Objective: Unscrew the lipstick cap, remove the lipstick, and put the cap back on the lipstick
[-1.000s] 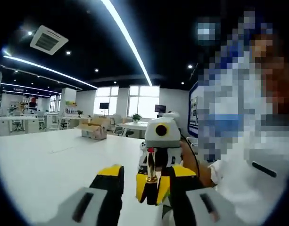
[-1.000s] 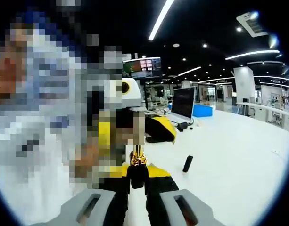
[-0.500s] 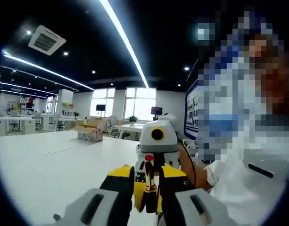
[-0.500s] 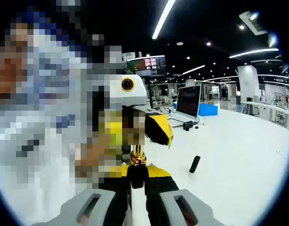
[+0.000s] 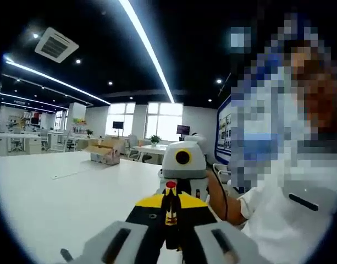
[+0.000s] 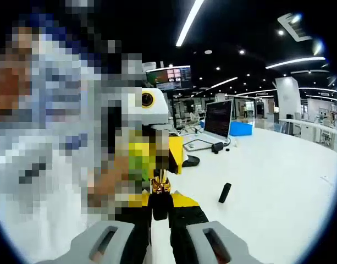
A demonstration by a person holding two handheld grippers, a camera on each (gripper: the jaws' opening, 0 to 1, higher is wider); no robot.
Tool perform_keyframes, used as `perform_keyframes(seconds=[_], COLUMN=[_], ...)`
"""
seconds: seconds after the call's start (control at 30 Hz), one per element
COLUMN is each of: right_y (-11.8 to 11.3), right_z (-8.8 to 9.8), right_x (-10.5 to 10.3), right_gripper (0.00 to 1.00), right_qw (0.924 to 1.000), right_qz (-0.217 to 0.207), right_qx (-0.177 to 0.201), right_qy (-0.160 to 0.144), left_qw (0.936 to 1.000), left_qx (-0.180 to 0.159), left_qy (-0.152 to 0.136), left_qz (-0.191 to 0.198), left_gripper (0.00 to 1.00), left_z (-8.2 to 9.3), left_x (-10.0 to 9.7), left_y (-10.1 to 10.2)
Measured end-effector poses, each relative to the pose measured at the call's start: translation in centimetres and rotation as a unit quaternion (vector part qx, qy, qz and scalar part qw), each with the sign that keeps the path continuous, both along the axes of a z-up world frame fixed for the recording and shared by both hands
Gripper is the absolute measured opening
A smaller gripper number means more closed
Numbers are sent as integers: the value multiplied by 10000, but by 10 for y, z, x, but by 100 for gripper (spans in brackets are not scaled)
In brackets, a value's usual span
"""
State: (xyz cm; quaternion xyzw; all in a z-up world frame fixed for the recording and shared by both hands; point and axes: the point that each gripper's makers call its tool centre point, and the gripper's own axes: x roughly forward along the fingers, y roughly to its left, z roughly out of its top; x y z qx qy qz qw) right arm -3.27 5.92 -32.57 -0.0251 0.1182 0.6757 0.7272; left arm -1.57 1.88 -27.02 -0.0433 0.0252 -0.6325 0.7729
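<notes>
Lipstick (image 6: 160, 186) was clamped at its black base by the right tongs (image 6: 160, 204); its gold top was pinched by the left tongs (image 5: 170, 215). Beside it, the cap (image 6: 225, 193) was left on the tabletop (image 6: 278, 181).

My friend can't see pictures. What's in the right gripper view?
The right gripper is shut on a gold lipstick standing up between its jaws. The left gripper meets it from above. The black cap lies on the white table, with a laptop behind.

Left gripper (image 5: 169, 212) jaws closed around the lipstick (image 5: 170, 199), right gripper (image 5: 182, 163) just beyond.
</notes>
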Motion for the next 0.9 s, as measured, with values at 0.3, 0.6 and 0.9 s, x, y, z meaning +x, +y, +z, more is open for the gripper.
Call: perform_keyframes(seconds=[0.3,0.6,0.9], right_y=[1,1,2], right_z=[2,3,17], right_x=[4,3,-12], right_gripper=[11,11,10], right_qw=[9999,9999,9961], right_qz=[-80,-47,550], right_qx=[82,116,650], right_qy=[26,6,237], left_qw=[9999,9999,9985], left_qx=[-8,-57,-389], left_qy=[-40,-11,299], left_qz=[146,115,-238], left_gripper=[9,9,9], left_z=[2,3,12], left_x=[4,3,-6], left_y=[2,2,4])
